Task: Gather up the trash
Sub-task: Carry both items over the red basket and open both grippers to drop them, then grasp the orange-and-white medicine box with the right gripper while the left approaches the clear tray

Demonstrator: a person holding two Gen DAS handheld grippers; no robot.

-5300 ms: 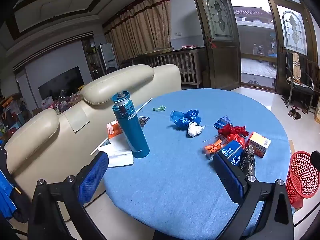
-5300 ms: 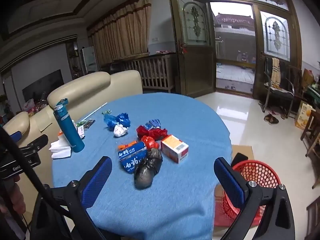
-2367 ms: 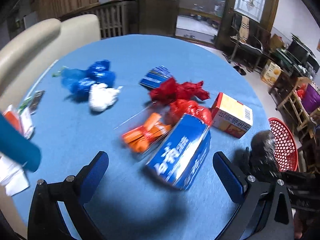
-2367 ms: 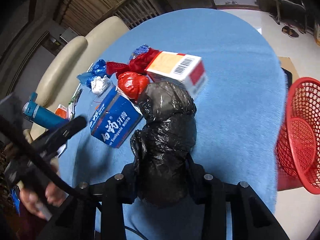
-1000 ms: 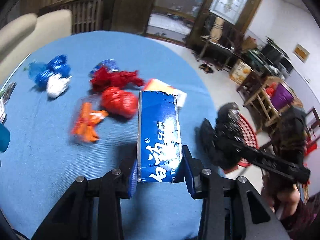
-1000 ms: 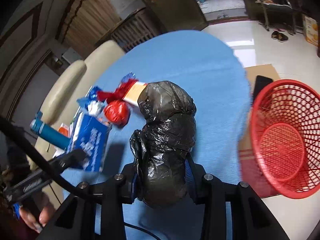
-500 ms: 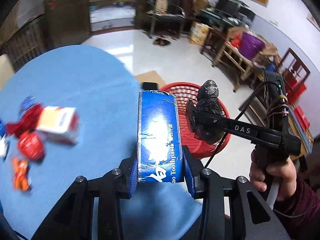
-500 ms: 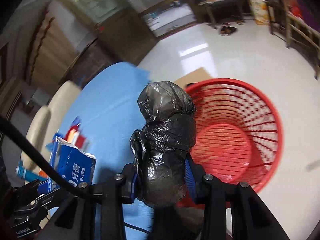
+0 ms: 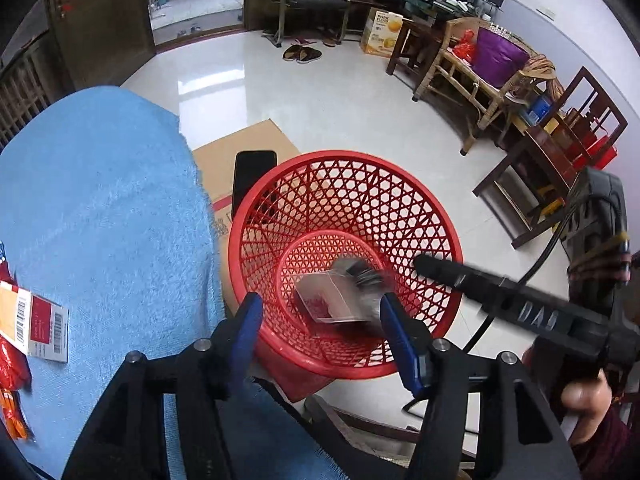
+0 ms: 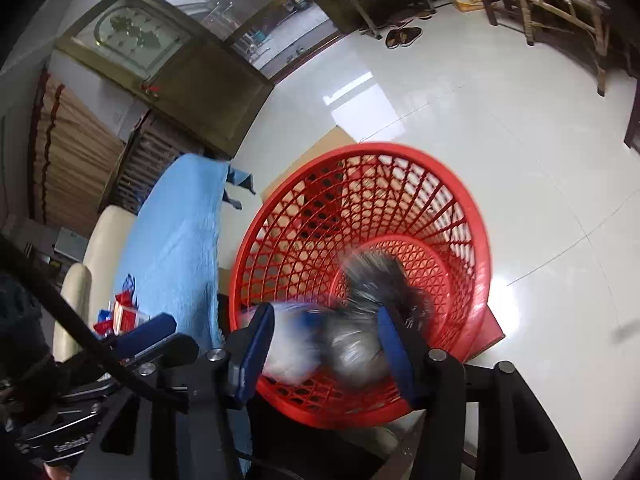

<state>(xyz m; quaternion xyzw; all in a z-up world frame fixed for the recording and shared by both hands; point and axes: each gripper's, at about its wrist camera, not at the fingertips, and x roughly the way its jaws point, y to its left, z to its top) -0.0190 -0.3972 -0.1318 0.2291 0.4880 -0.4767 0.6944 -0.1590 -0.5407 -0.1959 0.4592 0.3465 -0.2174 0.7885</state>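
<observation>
To the left of the left hand-held gripper [image 9: 322,330], the desk [image 9: 100,200] under its blue cloth carried an orange-and-red box [image 9: 32,322] with barcodes, and a red wrapper [image 9: 10,368] and an orange wrapper [image 9: 14,414] lay just beside it at the frame's edge. The left hand-held gripper's blue pads [image 9: 248,326] stood spread apart with nothing between them, directly above the red basket [image 9: 400,200]. The basket stood on the floor just past the desk's edge, resting partly on a sheet of cardboard [image 9: 244,148] that also bore a black phone [image 9: 254,172]. Inside the basket, ahead of and below the left pads, a blurred box [image 9: 330,300] showed a pale end face, with a streaked dark bag [image 9: 362,272] touching it on the right side. Whether either had settled on the basket's bottom could not be told through the blur. Farther right, the right hand-held gripper [image 9: 428,266] reached in over the basket's rim, held by a hand [image 9: 584,404].

In the right wrist view, the right hand-held gripper [image 10: 326,344] had its pads [image 10: 394,350] parted and gripped nothing. Between and beyond them the blue-and-white box [image 10: 296,340] and the black bag [image 10: 380,284] smeared together inside the basket [image 10: 472,224]. The left hand-held gripper [image 10: 148,332] showed off to its left, near the blue-clothed desk [image 10: 180,232].
</observation>
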